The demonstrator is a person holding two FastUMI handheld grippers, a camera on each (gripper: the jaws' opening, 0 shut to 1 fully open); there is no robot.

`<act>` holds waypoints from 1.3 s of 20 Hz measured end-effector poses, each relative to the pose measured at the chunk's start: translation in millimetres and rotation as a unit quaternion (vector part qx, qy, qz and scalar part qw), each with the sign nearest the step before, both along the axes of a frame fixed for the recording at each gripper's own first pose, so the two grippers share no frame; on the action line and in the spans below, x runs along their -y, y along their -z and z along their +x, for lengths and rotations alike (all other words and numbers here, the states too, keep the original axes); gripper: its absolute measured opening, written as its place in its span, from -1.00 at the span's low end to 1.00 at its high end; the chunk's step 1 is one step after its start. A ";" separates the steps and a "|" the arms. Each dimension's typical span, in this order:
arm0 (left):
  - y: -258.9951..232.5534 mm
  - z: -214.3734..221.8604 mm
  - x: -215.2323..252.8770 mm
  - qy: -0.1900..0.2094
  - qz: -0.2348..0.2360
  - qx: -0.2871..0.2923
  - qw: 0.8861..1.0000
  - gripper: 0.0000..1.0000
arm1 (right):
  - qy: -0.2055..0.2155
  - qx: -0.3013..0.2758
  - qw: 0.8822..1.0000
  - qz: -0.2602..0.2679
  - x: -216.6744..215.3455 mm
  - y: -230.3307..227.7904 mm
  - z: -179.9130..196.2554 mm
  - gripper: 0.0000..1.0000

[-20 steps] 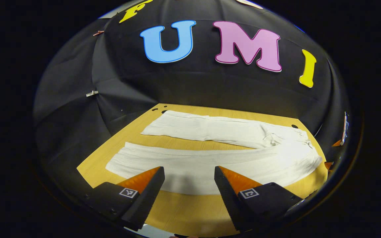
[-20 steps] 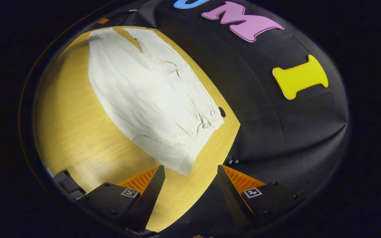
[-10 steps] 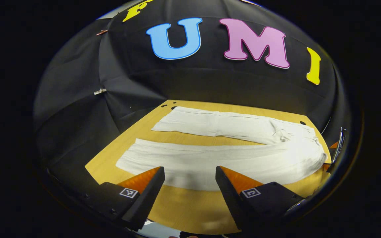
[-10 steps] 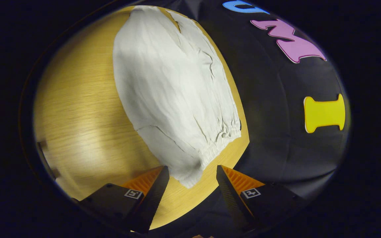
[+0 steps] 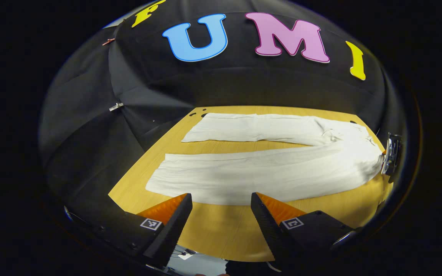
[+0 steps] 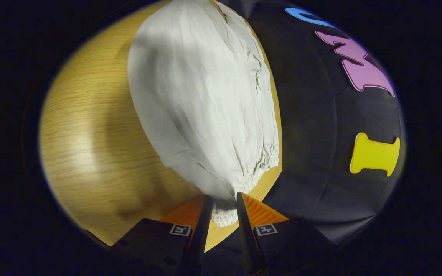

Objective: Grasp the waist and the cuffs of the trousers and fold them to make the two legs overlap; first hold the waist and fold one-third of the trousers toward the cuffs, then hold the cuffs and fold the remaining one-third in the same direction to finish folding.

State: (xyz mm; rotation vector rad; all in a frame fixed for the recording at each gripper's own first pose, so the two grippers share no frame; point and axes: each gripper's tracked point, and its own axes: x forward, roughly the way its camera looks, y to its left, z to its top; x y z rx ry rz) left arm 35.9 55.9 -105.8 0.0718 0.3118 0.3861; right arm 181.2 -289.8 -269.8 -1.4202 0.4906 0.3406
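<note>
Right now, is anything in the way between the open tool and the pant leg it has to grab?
Nothing visible is. Only bare table lies between the open left tool and the near leg of the trousers.

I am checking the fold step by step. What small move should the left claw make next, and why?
Probably move it forward and left to the near cuff and close. The right claw pinches the waist corner, while the left claw is open, short of the trousers, whose legs lie apart.
</note>
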 end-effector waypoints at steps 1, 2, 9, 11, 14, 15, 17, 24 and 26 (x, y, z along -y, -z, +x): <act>3.9 -1.5 -5.3 0.000 0.006 -0.007 1.000 0.95 | 0.001 -0.004 1.000 -0.001 0.5 2.1 1.6 -0.29; 7.6 -1.3 -10.6 0.000 0.010 -0.013 1.000 0.95 | 0.001 -0.018 1.000 0.001 1.9 5.7 0.7 -0.48; 32.9 2.0 -59.6 0.024 0.131 -0.076 0.988 0.94 | 0.025 -0.102 0.994 0.006 -4.2 10.3 2.1 -0.87; 35.3 9.8 -81.0 0.045 0.190 -0.094 0.976 0.94 | 0.016 -0.127 0.992 0.003 -7.2 7.2 -2.6 -0.90; 38.0 21.2 -115.7 0.072 0.294 -0.136 0.943 0.93 | -0.003 -0.119 0.993 -0.018 -6.6 7.0 -5.3 -0.89; 40.6 21.4 -124.6 0.078 0.328 -0.153 0.929 0.93 | -0.006 -0.117 0.993 -0.023 -7.1 6.9 -5.7 -0.89; 51.9 22.8 -137.7 0.093 0.365 -0.178 0.909 0.92 | -0.007 -0.119 0.993 -0.024 -5.4 6.8 -6.0 -0.90; 70.5 55.6 -155.0 0.185 0.515 -0.262 0.795 0.86 | -0.004 -0.121 0.992 -0.038 -5.3 7.0 -5.4 -0.90; 67.3 71.7 -160.5 0.201 0.548 -0.272 0.765 0.75 | -0.007 -0.118 0.992 -0.044 -5.5 6.9 -5.4 -0.90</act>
